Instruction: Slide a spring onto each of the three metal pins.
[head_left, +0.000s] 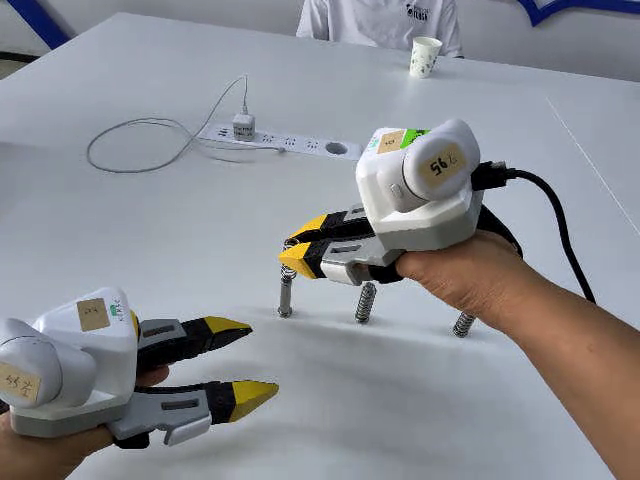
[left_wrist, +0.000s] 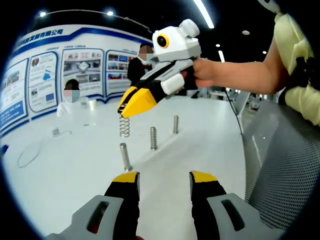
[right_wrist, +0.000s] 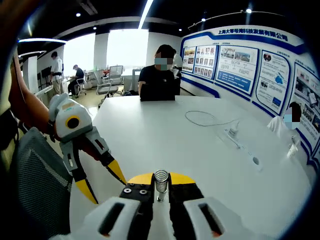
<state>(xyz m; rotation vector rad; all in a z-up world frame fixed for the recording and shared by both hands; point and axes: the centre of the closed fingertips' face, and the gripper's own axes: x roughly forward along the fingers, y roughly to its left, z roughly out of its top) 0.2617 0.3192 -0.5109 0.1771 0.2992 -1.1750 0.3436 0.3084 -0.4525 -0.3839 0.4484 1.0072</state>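
1. In head view, R tongs (head_left: 295, 255) hide most of the spring (left_wrist: 124, 126).
2. R tongs squeezed tight on spring, just above bare pin (left_wrist: 125, 156), not touching.
3. L tongs (head_left: 245, 360) wide open, empty, near pin.

A: What's the room like?
B: I see a white bench (head_left: 130, 260) with a power strip (head_left: 290, 143) and a paper cup (head_left: 425, 56) on it. Blue-trimmed wall with display boards (right_wrist: 240, 62), bright window (right_wrist: 125, 47) at the far end, strip lights (left_wrist: 202, 12) on a dark ceiling.
A: Seating?
B: Grey mesh chair (left_wrist: 280, 165) beside the bench, office chairs (right_wrist: 107, 82) near the window.
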